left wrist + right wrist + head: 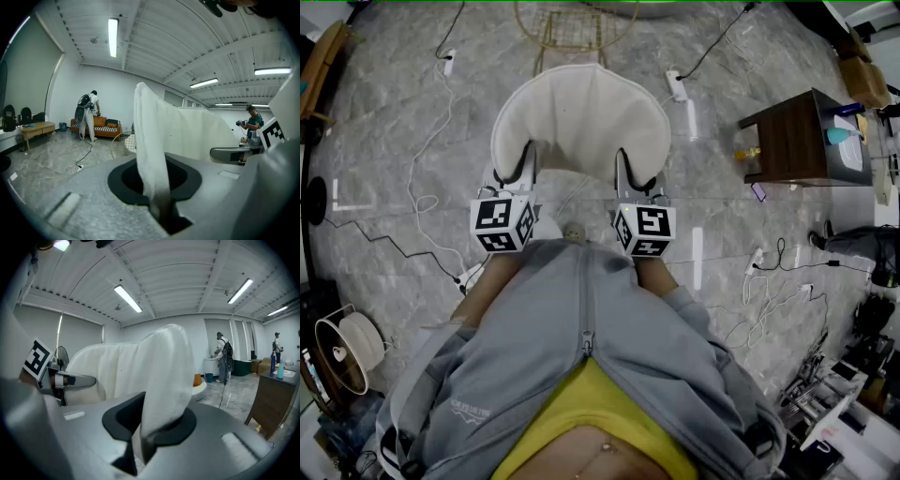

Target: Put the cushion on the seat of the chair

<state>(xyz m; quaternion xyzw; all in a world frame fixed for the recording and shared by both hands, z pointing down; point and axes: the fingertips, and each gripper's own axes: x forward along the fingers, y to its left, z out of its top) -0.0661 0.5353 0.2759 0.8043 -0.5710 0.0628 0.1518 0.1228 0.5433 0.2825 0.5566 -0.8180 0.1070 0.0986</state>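
Observation:
A cream, horseshoe-shaped cushion (pixel 581 117) hangs in the air in front of me, held by its near edge at both ends. My left gripper (pixel 523 167) is shut on the cushion's left end, and the fabric (pixel 154 154) is pinched between its jaws (pixel 159 208). The right gripper (pixel 628 171) is shut on the right end, where the cushion (pixel 161 376) bulges out of its jaws (pixel 143 441). The chair (pixel 574 28), a wire-frame seat, stands on the floor just beyond the cushion and shows partly behind it (pixel 123 143).
A dark wooden side table (pixel 802 136) stands to the right. Cables and power strips (pixel 675 84) lie over the marble floor. A fan (pixel 347 349) sits at the lower left. People stand far off by an orange sofa (pixel 101 126).

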